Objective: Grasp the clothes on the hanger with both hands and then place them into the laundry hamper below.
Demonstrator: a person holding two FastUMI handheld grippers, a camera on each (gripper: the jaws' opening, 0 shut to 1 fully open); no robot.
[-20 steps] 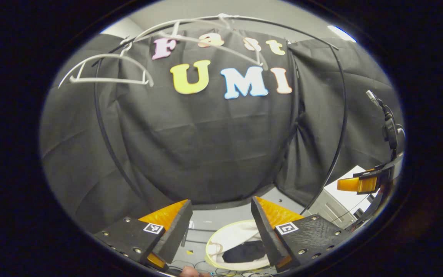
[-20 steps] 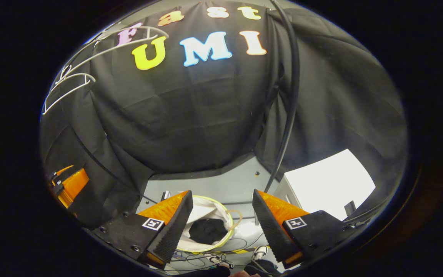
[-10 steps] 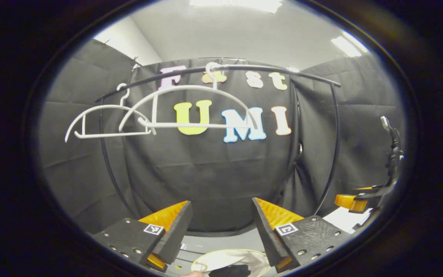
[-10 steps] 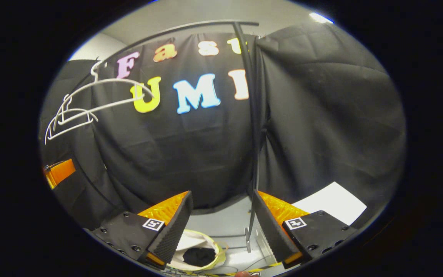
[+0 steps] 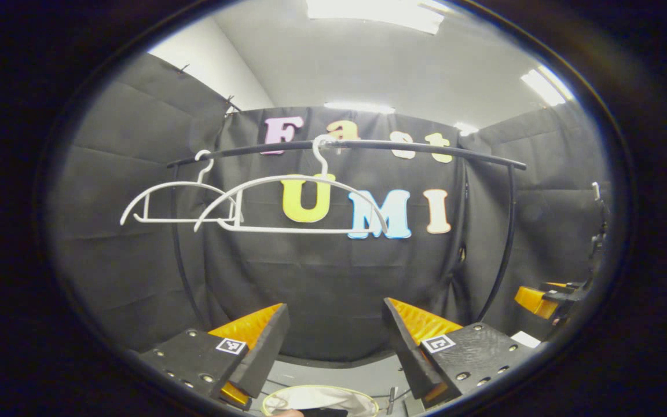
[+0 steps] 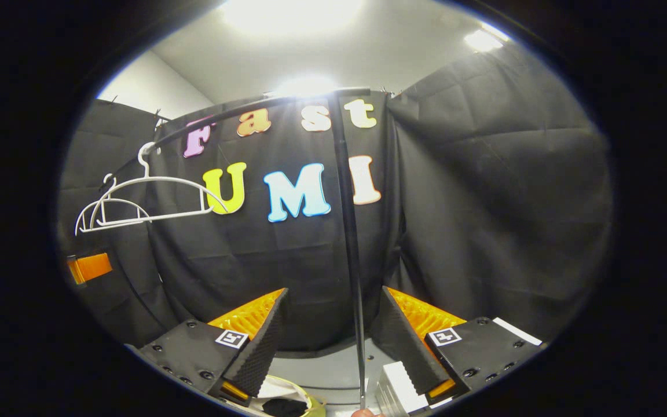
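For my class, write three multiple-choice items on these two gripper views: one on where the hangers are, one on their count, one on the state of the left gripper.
1. Where do the white hangers hang?
A. on the black rail
B. on the hamper's rim
C. on a gripper

2. How many hangers are there?
A. one
B. two
C. four

3. What state is the left gripper in?
A. shut on a hanger
B. shut on cloth
C. open, holding nothing

Answers:
1. A, both hooks sit over the black rail in the left gripper view.
2. B, two bare hangers show side by side, with no clothes on them.
3. C, its fingers stand wide apart with only the booth wall between them; the hamper lies below.
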